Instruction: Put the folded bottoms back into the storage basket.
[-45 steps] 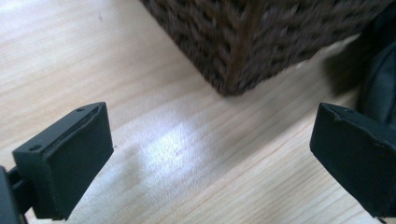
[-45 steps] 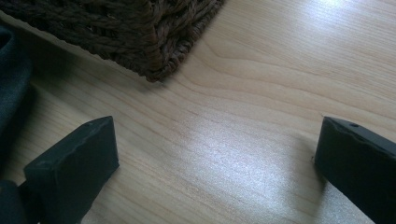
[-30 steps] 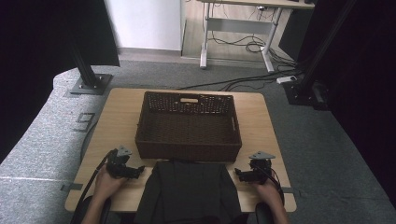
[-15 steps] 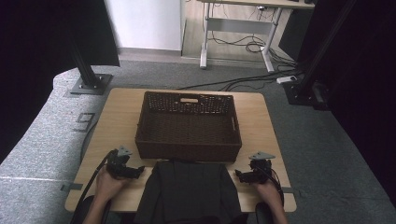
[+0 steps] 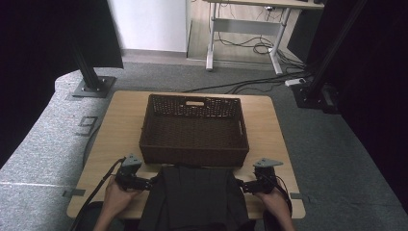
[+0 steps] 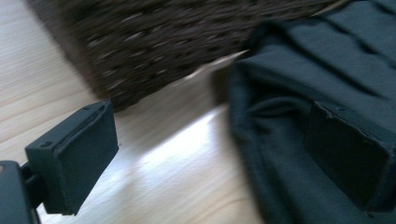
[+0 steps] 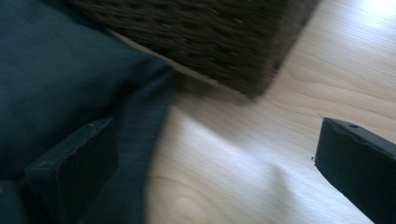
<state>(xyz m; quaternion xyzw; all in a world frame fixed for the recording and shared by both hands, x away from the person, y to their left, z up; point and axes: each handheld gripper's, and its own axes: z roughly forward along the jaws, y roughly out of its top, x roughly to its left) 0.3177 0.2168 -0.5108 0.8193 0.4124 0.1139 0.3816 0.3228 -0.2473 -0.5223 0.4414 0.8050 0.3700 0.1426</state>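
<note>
Dark garment (image 5: 195,197) lies on desk (image 5: 120,120) just in front of the wicker basket (image 5: 194,130). Left gripper (image 5: 144,182) and right gripper (image 5: 246,186) flank it, jaws wide. Close each on its side edge, pinching fabric only.

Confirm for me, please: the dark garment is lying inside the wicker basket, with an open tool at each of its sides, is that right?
Not quite: the dark garment lies on the table in front of the wicker basket, not inside it, as the high view shows. The left tool and right tool are indeed open at its sides.
</note>
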